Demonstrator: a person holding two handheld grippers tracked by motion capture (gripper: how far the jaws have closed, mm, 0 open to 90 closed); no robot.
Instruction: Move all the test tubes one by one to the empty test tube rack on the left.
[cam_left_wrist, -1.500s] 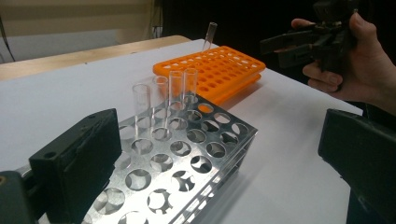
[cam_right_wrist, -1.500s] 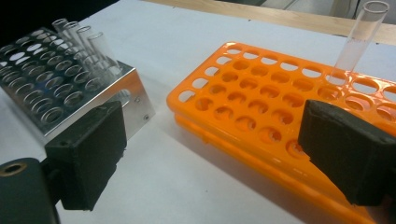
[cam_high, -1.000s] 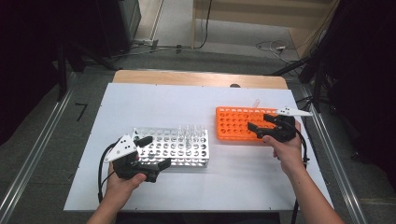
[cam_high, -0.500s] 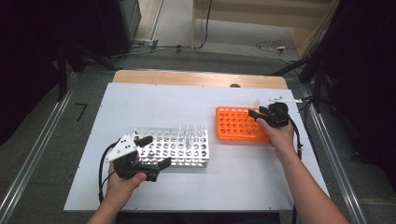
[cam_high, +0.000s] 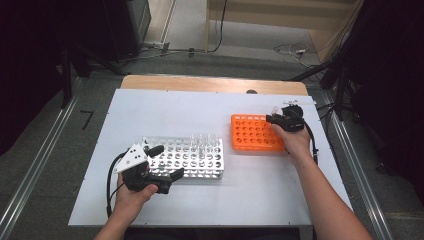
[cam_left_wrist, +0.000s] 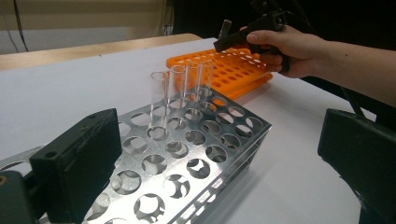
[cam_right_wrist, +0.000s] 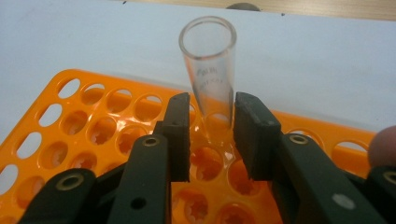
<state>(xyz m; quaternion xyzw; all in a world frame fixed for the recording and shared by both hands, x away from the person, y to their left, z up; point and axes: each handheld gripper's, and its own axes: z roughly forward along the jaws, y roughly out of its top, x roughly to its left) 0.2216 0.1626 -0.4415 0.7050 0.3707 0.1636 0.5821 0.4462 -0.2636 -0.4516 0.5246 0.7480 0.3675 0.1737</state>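
Dark grey flooring with cables surrounds the white-topped bench, seen from the high view, where a perforated metal test-tube rack lies left of centre and an orange plastic tube rack lies to the right, the two well apart. At the metal rack's near left end the left hand-held gripper rests with its jaws wide and nothing between them, while the right hand-held gripper sits over the far right corner of the orange rack, a clear glass test tube rising at its tip. From the left gripper view, the wide-set black jaws frame the metal rack, in which four empty clear glass tubes stand upright in a row at its far side; beyond, the right hand holds its hand-held gripper above the orange rack. From the right gripper view, the jaws have just been closing and stand narrow on either side of the glass tube, which stands tilted in a hole of the orange rack; whether the pads yet press on the glass I cannot tell.
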